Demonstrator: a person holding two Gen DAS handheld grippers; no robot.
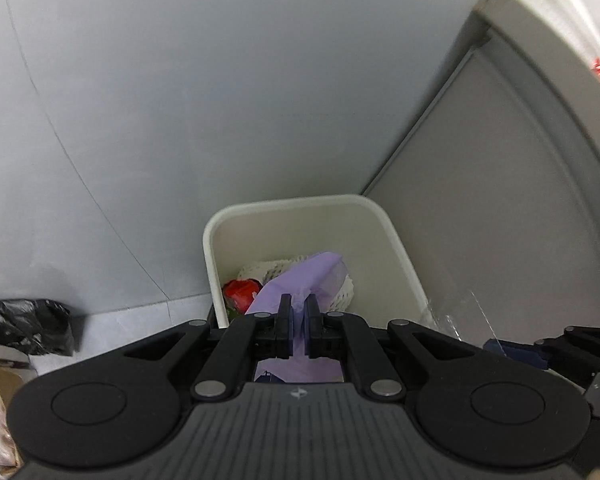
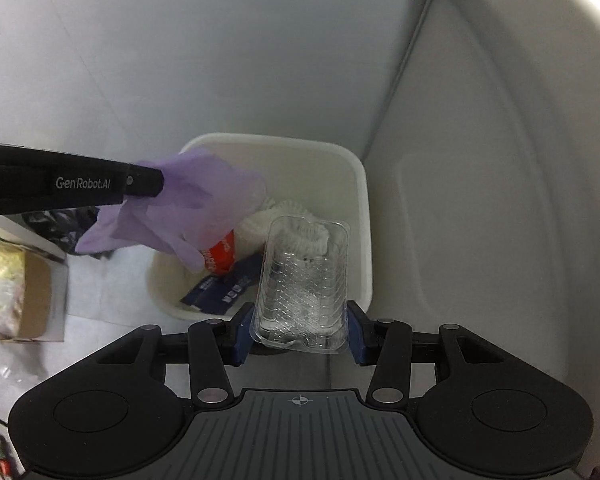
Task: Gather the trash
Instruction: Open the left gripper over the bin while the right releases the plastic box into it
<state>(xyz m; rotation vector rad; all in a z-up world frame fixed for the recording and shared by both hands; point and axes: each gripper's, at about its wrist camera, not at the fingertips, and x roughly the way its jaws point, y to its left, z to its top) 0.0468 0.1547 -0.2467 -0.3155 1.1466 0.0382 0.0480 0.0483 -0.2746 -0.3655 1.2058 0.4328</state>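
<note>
A white trash bin (image 1: pixel 214 264) stands on the floor against the wall; it also shows in the right wrist view (image 2: pixel 362 208). It holds white foam netting (image 1: pixel 268 270), a red wrapper (image 1: pixel 240 292) and a dark blue packet (image 2: pixel 220 292). My left gripper (image 1: pixel 299 308) is shut on a purple glove (image 1: pixel 300 280) above the bin; the glove hangs over the bin's left side in the right wrist view (image 2: pixel 188 204). My right gripper (image 2: pixel 300 324) is shut on a clear plastic tray (image 2: pixel 304 280) just over the bin's near rim.
A black trash bag (image 1: pixel 24 326) lies on the floor at the left. A cardboard box (image 2: pixel 36 296) and plastic bags sit at the left. A grey cabinet panel (image 1: pixel 500 220) rises right of the bin. The grey wall is behind.
</note>
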